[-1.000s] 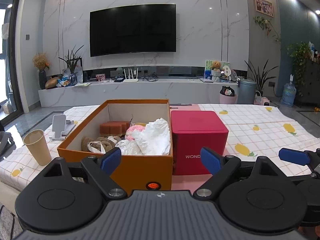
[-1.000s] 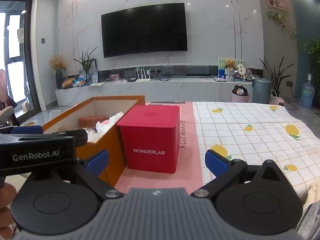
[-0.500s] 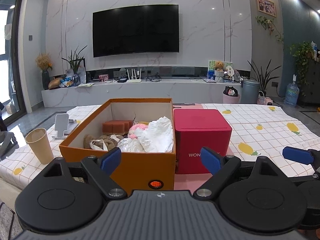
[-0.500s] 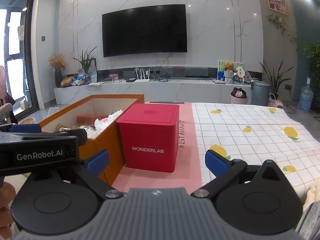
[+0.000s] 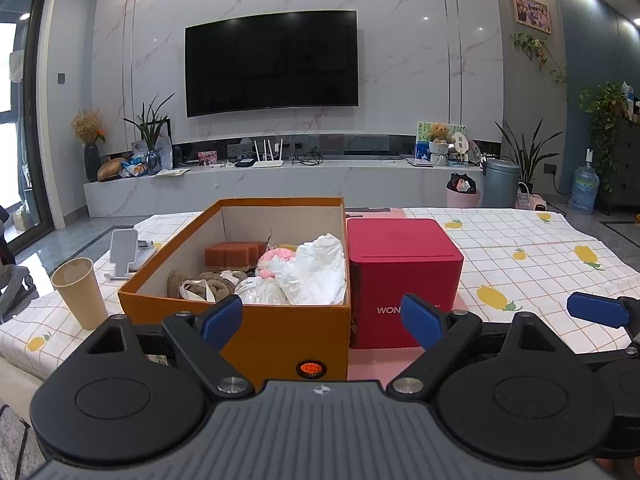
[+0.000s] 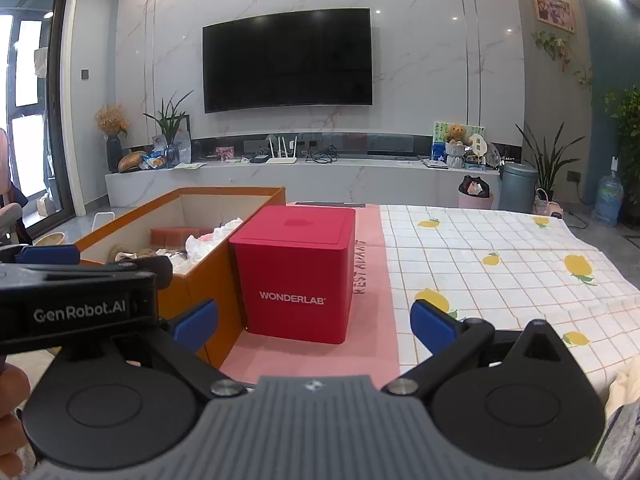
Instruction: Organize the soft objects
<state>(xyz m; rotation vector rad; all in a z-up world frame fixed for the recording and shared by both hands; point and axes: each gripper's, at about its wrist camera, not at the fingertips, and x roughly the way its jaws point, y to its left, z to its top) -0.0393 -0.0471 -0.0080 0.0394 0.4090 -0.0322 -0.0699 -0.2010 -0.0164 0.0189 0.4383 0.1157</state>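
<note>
An open orange box (image 5: 280, 332) sits on the table, also seen in the right wrist view (image 6: 204, 280). It holds soft things: a white crumpled bag (image 5: 316, 268), a pink knit piece (image 5: 274, 258), a brown plush (image 5: 204, 284) and an orange-brown sponge block (image 5: 234, 252). A closed red WONDERLAB box (image 5: 400, 276) stands against its right side, also seen in the right wrist view (image 6: 300, 276). My left gripper (image 5: 322, 318) is open and empty, in front of the orange box. My right gripper (image 6: 314, 320) is open and empty, in front of the red box.
A paper cup (image 5: 80, 292) and a white phone stand (image 5: 124, 252) are left of the orange box. The lemon-print tablecloth (image 6: 500, 256) covers the table to the right, with a pink mat (image 6: 312, 352) under the red box. The TV wall is behind.
Both grippers have shifted slightly; the boxes sit a little further right and higher in the left wrist view. Both stay open and empty.
</note>
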